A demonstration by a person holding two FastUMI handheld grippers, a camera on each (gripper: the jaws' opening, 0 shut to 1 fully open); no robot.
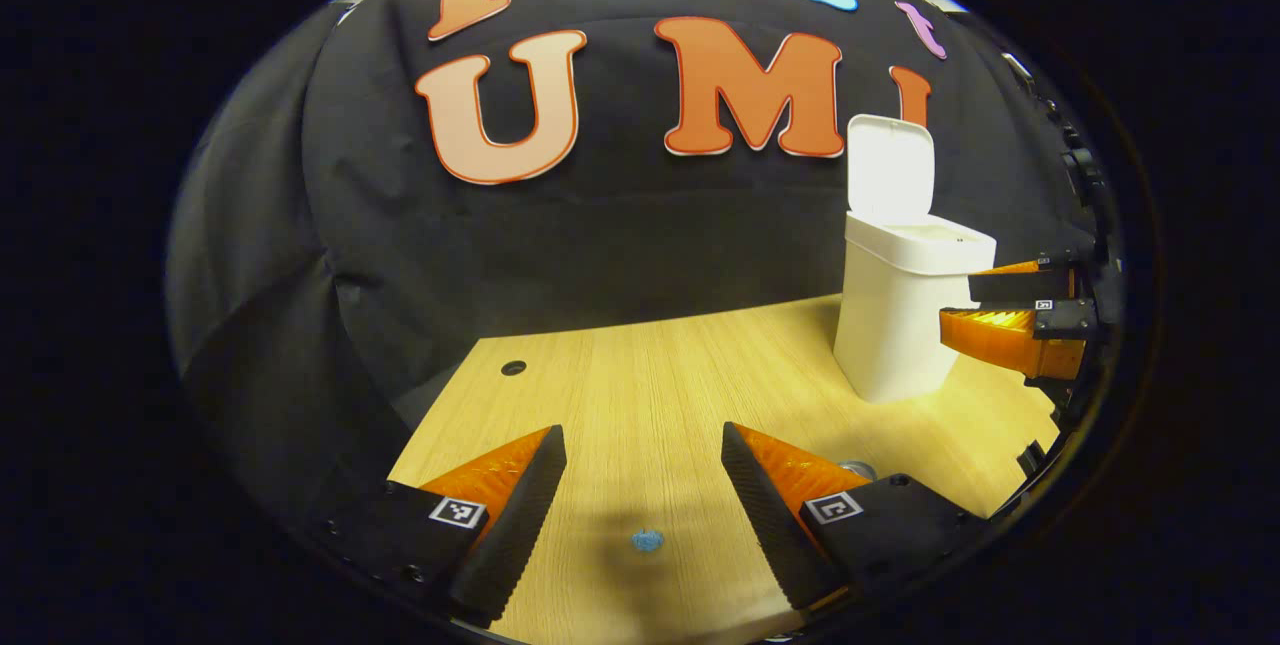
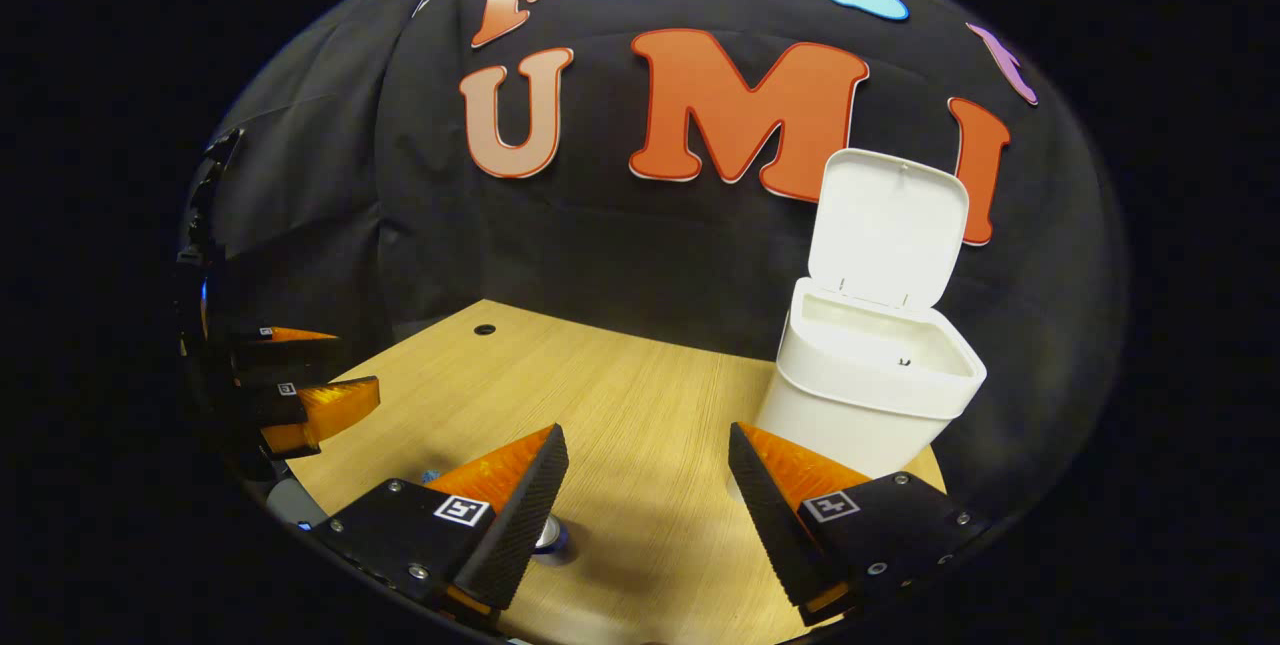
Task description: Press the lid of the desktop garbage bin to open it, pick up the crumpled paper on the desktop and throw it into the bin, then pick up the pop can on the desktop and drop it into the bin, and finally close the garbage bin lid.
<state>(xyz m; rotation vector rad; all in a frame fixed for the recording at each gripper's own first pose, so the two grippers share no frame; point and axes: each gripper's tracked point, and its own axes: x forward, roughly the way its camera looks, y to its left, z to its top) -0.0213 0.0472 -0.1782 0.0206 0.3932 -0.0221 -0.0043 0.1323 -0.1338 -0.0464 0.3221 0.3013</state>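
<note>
The white bin point(image 1: 890, 335) stands on the wooden table at the right with its lid point(image 1: 890, 170) raised upright. My left gripper point(image 1: 642, 433) hovers open over bare wood, nothing between its fingers. A grey round top, likely the pop can point(image 1: 858, 470), peeks from behind its right finger. In the right gripper view the bin point(image 2: 860, 405) is close ahead on the right, its lid point(image 2: 888, 230) tilted back and the inside pale. My right gripper point(image 2: 645, 433) is open and holds nothing. The can's silver top point(image 2: 550, 533) shows low behind its left finger.
A small blue mark point(image 1: 647, 540) lies on the table point(image 1: 640, 375) between my left fingers. A round hole point(image 1: 513, 367) sits near the table's far left corner. The right gripper point(image 1: 975, 300) reaches in beside the bin; the left gripper point(image 2: 350, 365) shows at the far left.
</note>
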